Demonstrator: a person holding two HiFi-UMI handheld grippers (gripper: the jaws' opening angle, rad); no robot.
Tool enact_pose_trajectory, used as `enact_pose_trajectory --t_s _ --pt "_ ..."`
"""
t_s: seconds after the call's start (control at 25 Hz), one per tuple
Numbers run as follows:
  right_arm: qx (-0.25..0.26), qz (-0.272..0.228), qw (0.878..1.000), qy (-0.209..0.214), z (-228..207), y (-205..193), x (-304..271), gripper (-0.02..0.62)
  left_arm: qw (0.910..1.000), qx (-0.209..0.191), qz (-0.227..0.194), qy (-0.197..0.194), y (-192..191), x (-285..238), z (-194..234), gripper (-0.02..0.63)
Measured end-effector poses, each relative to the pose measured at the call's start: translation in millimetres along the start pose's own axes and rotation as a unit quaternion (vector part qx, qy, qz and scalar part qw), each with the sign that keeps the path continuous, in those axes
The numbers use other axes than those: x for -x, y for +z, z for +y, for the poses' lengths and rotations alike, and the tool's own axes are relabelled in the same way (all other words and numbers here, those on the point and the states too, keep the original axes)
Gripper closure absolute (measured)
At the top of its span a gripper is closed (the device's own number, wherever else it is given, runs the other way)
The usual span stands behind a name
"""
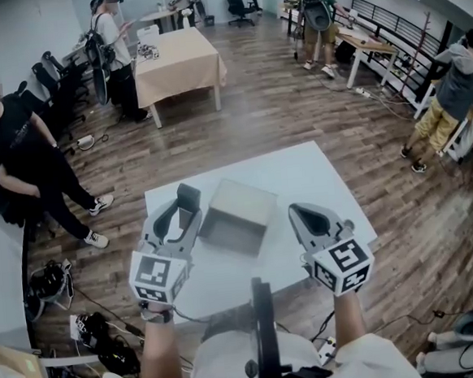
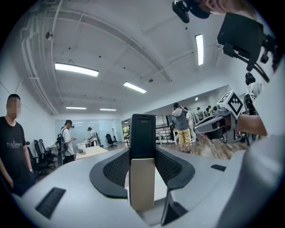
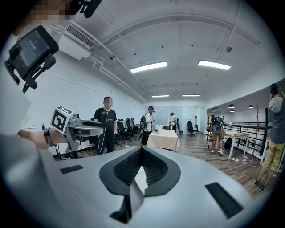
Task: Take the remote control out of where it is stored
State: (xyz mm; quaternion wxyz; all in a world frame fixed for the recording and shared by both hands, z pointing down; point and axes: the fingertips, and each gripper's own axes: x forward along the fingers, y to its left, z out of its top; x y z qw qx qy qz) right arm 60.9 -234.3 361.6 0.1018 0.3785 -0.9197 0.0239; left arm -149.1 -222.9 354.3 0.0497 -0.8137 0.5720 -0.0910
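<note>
The left gripper is clamped on the remote control, which stands upright between its pads, dark half above the jaws and pale gold half below. Off to its right, at about the same height, the right gripper has its jaws drawn together with nothing between them. The remote hangs in the air, clear of the grey box, which sits just ahead of and below the two grippers, between them. By that, the taking-out looks all but finished. The next move likely calls only for a steady grip while the remote is carried to a bare patch and set down flat. The box rests on a white table under both grippers. Beyond the table runs a wood-plank floor. Farther ahead stands a table with a beige cloth, with office chairs and several people standing around the room.
</note>
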Motion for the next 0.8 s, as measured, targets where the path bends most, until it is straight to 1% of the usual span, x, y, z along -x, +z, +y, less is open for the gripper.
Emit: enact_pose_trajectory --t_s 0.4,0.8 --pt "0.001 -0.003 1.0 0.002 5.7 4.7 -3.7 0.597 0.9999 -0.007 -0.006 -0.004 7.7 1.9 1.3 0.423" --pt "-0.002 0.002 1.0 0.003 -1.6 2.7 -8.6 0.597 0.9999 -0.008 -0.004 -0.011 7.5 -8.2 0.9 0.423"
